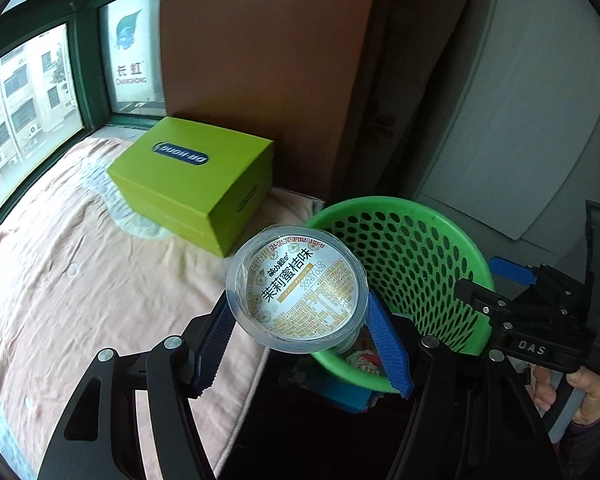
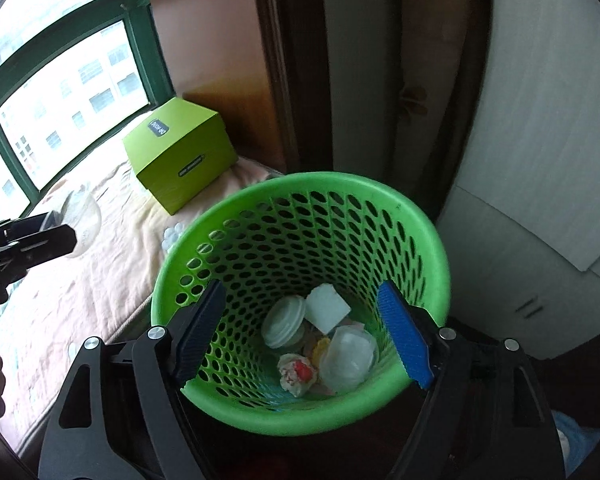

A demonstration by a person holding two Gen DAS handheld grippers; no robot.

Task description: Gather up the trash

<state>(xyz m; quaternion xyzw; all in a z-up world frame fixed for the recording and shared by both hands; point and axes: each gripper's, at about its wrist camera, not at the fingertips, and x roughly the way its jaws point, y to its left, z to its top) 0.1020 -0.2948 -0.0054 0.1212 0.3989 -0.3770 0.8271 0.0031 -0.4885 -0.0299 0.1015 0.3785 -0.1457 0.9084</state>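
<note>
Room: bedroom corner, green-framed window [image 1: 28, 92] on the left, brown wardrobe panel behind, white cabinet on the right
Bed: peach quilt [image 1: 80, 280], nothing loose spotted on the visible part
Box: one lime-green box [image 1: 192, 184] sitting on the quilt near the window, well apart from the action, probably not trash
Left gripper [image 1: 300, 316]: jaws clamped on a clear plastic cup [image 1: 296, 288], sealed printed lid facing the camera, held in the air just over the near rim of the basket, not yet over the middle
Basket: one green perforated basket [image 2: 300, 236] standing on the floor beside the bed
Inside basket: roughly five bits, hard to count exactly; one round white lid [image 2: 283, 322], one white square piece [image 2: 327, 307], one clear plastic container [image 2: 350, 354], one crumpled wrapper with red on it [image 2: 298, 372], something small and yellow [image 2: 320, 349] between them
Right gripper [image 2: 300, 336]: jaws wide apart, holding nothing, hovering over the basket mouth
Progress: looks mostly done, several pieces already in
Left to do: get the cup fully over the opening and let go; anything else off-camera, can't tell
</note>
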